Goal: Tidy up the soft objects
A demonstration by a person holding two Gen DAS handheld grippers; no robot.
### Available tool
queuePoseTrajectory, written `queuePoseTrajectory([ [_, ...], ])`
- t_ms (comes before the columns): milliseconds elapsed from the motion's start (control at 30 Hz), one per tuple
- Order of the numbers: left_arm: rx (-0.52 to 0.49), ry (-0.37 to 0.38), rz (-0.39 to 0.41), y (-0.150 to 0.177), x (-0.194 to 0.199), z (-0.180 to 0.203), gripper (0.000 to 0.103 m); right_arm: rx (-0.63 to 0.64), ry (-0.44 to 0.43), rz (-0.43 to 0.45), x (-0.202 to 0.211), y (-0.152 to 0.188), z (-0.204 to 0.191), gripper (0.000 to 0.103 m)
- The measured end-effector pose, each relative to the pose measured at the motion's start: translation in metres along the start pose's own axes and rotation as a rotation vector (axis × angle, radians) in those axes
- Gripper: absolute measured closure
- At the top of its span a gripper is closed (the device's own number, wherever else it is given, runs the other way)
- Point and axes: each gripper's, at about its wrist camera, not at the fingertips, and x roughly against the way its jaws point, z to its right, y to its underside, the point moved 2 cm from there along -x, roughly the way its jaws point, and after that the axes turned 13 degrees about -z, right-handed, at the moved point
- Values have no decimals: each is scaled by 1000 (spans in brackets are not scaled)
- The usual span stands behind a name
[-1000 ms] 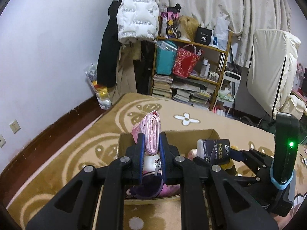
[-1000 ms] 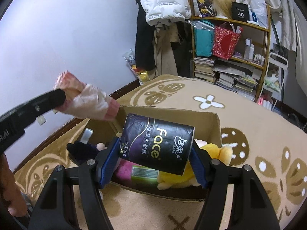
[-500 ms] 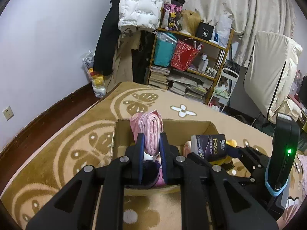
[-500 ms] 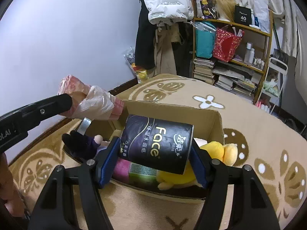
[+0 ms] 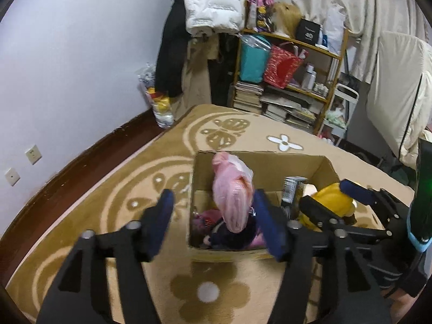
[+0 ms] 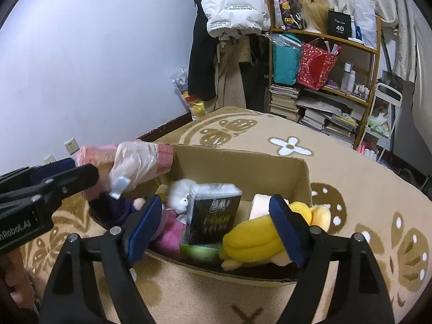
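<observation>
Cardboard box (image 6: pixel 240 167) holds plush toys (image 6: pixel 259 237), tissue pack (image 6: pixel 213 213); both grippers spread wide

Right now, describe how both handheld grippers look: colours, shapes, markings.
Both are matte black, angular linkage frames with silver pivot screws and blue finger pads. The left gripper bears white lettering ending "nRobot.AI". The right gripper carries an upright black module with a green light and light-blue band.

The cardboard box (image 6: pixel 237 167) looks matt; the pink bundle (image 5: pixel 232 191) wears glossy plastic; the yellow toy (image 6: pixel 253 237) is plush.
</observation>
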Motion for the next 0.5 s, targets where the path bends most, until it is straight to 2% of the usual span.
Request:
queuePoseTrajectory([
  [67,11,-10,9,2,5,-4,16,-10,-2,-1,2,0,2,11],
  [167,9,-31,40,7,16,-6,6,-29,-10,4,7,1,4,5],
  [267,-2,-59,58,9,24,-6,2,-41,-15,10,13,3,5,0],
  [500,-17,-91,100,12,50,-4,0,-58,-11,-4,31,9,7,0],
])
